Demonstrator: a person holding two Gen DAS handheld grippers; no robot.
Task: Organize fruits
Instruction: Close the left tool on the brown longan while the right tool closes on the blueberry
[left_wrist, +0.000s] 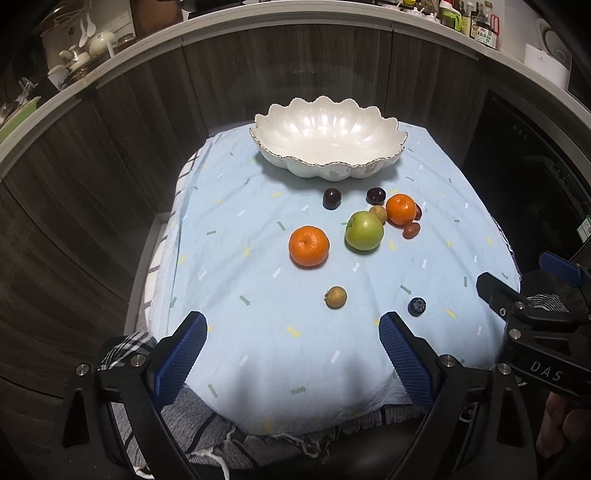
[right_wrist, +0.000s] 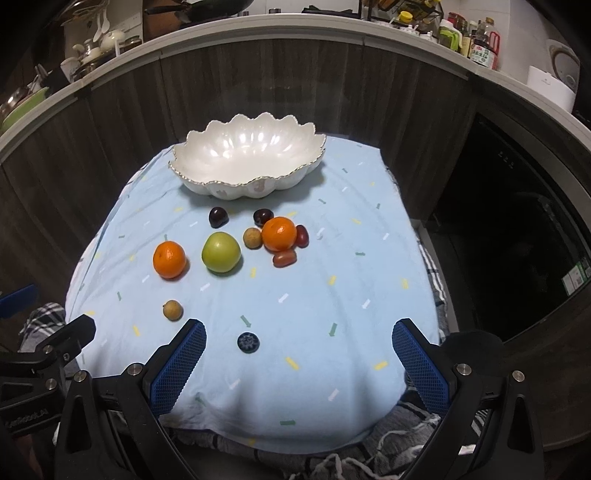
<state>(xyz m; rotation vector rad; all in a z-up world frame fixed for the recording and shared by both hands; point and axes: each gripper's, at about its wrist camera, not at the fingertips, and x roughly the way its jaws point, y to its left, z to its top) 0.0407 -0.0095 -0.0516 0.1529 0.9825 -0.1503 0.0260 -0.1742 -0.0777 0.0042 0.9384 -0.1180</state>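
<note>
Dark blueberry (right_wrist: 248, 342) between right fingers (right_wrist: 421, 363)

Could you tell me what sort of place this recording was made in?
Most likely a home kitchen: a counter lined with sauce bottles and teaware, and a fruit bowl on a cloth-covered table.

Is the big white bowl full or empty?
Empty. The white bowl shows only its shiny inside, and the fruit, like the green apple, lies on the cloth.
</note>
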